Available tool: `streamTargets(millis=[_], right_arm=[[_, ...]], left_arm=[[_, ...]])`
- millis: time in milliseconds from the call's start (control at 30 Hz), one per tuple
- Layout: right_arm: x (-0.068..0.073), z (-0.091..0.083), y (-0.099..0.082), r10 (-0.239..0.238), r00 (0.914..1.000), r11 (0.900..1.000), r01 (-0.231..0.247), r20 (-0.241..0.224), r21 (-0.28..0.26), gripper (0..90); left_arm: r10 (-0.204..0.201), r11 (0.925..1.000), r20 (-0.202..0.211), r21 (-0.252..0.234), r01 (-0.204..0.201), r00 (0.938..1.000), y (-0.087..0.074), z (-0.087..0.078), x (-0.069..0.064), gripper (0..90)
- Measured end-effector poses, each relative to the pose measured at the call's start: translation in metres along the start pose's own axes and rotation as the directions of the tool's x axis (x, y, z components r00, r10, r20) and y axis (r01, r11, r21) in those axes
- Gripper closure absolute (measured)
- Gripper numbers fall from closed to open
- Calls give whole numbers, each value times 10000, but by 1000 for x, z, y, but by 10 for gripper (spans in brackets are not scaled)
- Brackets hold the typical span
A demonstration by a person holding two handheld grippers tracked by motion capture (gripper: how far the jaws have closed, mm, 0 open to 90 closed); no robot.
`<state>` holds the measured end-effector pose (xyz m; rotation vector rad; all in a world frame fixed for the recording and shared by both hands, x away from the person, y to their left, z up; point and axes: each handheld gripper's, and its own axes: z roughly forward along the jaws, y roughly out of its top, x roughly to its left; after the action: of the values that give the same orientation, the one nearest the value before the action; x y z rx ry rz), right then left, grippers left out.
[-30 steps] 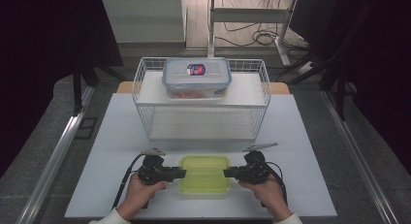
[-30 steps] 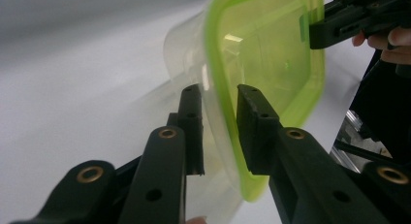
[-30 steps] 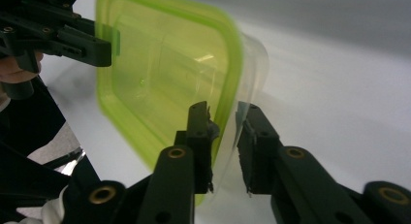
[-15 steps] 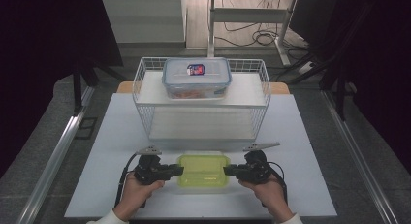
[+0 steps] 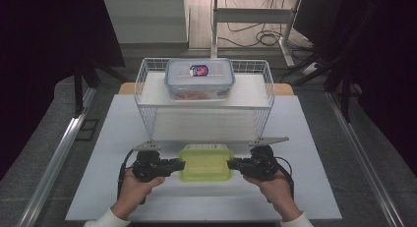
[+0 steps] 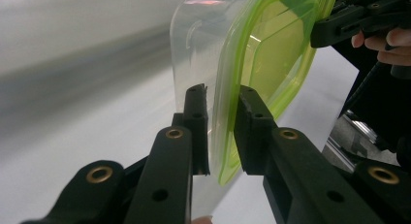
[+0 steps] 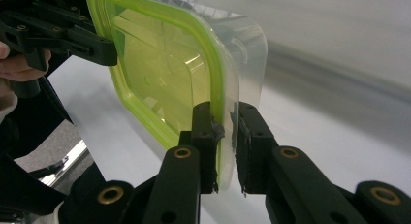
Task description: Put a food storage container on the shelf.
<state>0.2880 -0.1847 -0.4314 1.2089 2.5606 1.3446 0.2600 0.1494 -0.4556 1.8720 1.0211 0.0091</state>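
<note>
The green-lidded container (image 5: 205, 162) had blurred contents; its long axis ran from the left gripper (image 5: 173, 165) to the right gripper (image 5: 235, 163), both jaws pinching its rim.

Glossy, seemingly plastic green-lidded container (image 5: 205, 162)

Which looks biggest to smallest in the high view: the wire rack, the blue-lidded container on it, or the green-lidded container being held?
1. Wire rack, clearly the largest.
2 and 3. Blue-lidded container and green-lidded container: they look much alike, and the green one sits nearer the camera, so no ranking between them.
</note>
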Motion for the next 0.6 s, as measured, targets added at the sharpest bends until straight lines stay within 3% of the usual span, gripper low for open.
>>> streamTargets(millis=[367, 533, 600], right_arm=[[14, -23, 44, -683, 9972, 9965, 697, 310, -461, 791], [18, -30, 61, -889, 9955, 9935, 909, 316, -688, 792], [22, -35, 76, -1056, 9939, 9902, 1080, 318, -880, 792]], left_arm=[[382, 9984, -183, -421, -389, 9991, 37, -22, -7, 777], [471, 9963, -303, -700, -492, 9984, 58, -38, -11, 776], [712, 9935, -449, -861, -748, 9965, 73, -49, -13, 776]])
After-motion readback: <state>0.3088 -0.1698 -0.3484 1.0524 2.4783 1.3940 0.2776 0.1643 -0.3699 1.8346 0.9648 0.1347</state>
